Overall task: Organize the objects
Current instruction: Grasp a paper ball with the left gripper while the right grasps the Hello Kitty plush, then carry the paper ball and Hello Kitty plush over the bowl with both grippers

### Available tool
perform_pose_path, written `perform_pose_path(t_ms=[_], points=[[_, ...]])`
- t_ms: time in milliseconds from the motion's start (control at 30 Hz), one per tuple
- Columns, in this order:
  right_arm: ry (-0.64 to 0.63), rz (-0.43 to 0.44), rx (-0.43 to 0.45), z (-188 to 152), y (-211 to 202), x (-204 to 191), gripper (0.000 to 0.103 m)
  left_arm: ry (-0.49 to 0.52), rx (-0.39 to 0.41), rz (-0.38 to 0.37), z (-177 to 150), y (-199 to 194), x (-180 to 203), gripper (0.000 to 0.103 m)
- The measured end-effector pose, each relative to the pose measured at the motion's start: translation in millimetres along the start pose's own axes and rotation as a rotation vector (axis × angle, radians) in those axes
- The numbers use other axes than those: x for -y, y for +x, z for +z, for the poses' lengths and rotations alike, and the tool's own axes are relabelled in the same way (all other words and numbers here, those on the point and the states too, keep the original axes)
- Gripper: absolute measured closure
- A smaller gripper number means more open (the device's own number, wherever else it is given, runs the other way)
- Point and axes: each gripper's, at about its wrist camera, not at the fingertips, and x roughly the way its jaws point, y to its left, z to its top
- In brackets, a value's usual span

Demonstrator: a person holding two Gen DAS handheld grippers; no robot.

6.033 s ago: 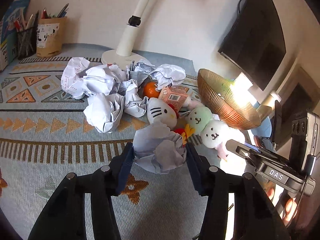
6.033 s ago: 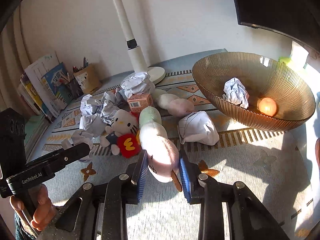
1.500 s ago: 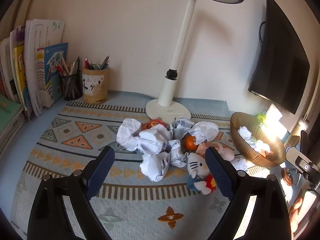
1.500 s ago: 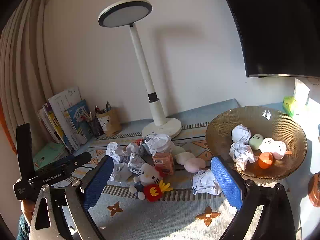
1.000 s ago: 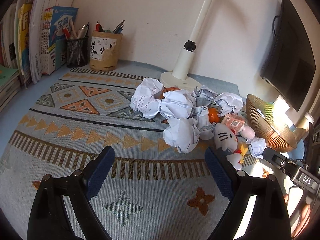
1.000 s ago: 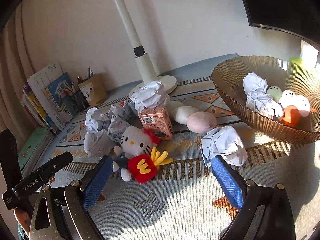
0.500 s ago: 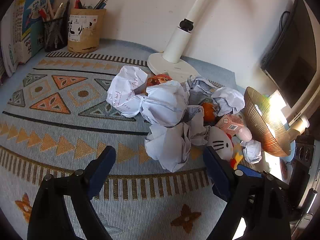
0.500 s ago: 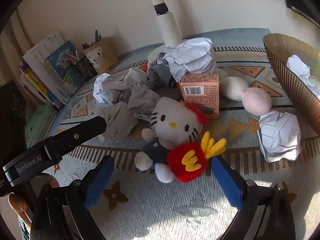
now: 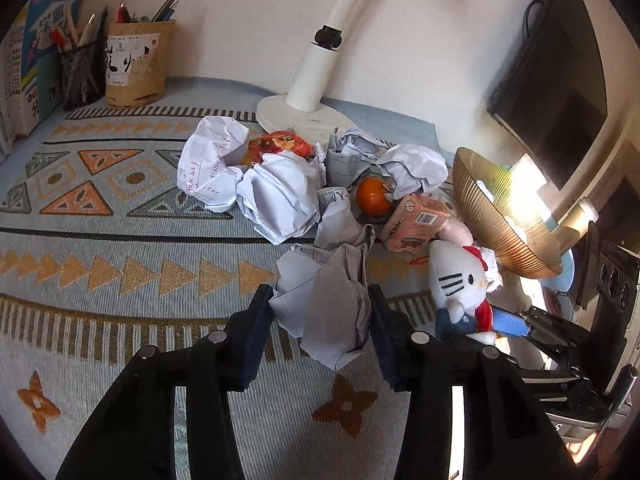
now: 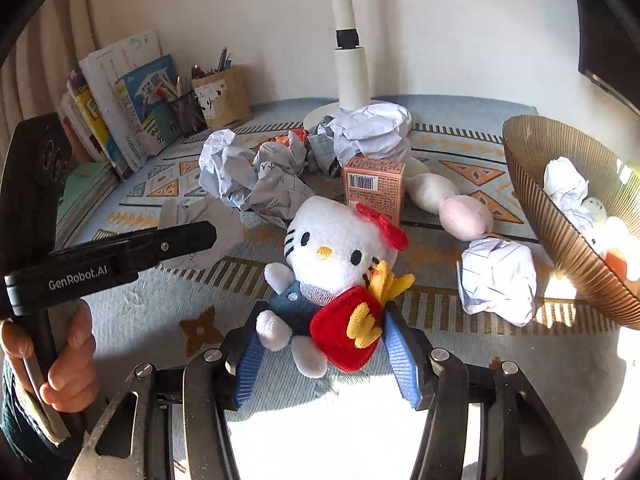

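Observation:
A grey-white crumpled paper ball [image 9: 324, 312] lies on the patterned mat, and my left gripper [image 9: 320, 300] is closing on it, with both dark pads touching its sides. My right gripper [image 10: 324, 312] is closing round a white cat plush [image 10: 336, 240] with a red bow and a red pouch. Its blue pads touch the plush's leg and the pouch. A ribbed amber bowl [image 10: 560, 240] at the right holds paper balls and small toys. More crumpled paper [image 9: 280, 196], an orange [image 9: 372, 202] and a pink carton [image 10: 374, 184] are piled behind.
A white lamp base [image 9: 296, 114] stands behind the pile. Pen holders [image 9: 136, 64] and books [image 10: 120, 96] line the back left. One paper ball [image 10: 498, 280] and a pink-and-white plush [image 10: 448, 200] lie near the bowl. A person's hand [image 10: 68, 364] grips the left handle.
Both grippers came down close to the pile. The left jaws narrowed from wide open onto the near paper ball. The right jaws narrowed round the cat plush.

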Motion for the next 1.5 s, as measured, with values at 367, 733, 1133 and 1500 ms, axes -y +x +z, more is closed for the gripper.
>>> perform_pose_path(t_ms=[367, 733, 1133, 1500], points=[[-0.007, -0.053, -0.031, -40.8, -21.3, 32.5, 0.025, 0.046, 0.073, -0.076, -20.0, -7.8, 12.7, 0.059], [0.299, -0.071, -0.064, -30.7, -2.0, 36.2, 0.016, 0.062, 0.080, -0.092, -23.2, -10.7, 15.2, 0.059], [0.245, -0.106, 0.017, -32.5, -6.9, 29.6, 0.054, 0.080, 0.085, -0.070, -24.9, -12.0, 20.2, 0.059], [0.318, -0.283, 0.496, 25.5, -190.0, 91.1, 0.054, 0.229, 0.237, -0.195, 56.1, -43.6, 150.2, 0.059]])
